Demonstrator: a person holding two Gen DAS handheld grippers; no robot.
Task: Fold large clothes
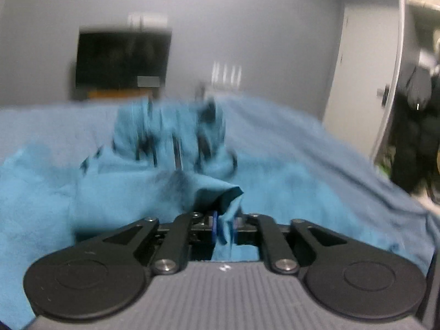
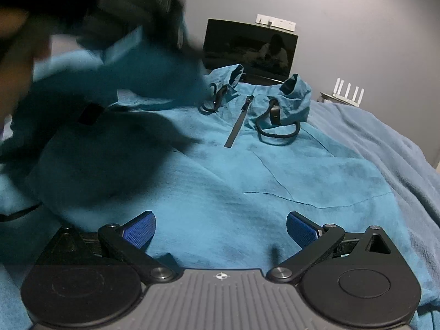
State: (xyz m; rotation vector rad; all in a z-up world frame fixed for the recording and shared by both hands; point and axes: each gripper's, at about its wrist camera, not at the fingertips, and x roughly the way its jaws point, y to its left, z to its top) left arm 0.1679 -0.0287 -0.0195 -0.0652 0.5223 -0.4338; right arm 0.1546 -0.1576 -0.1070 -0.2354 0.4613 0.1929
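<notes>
- Our left gripper (image 1: 224,227), jaws nearly closed, pinches a fold of the crumpled teal hooded jacket (image 2: 247,170), to carry it across.
- Our right gripper (image 2: 220,231) hangs wide open, empty, above the jacket's hem.

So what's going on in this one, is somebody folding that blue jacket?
Yes. A person with a gripper in each hand is folding a teal hooded jacket spread on a blue blanket. The left gripper has a fold of the jacket's fabric between its nearly closed pads. The right gripper is wide open above the jacket's lower front, holding nothing.
</notes>
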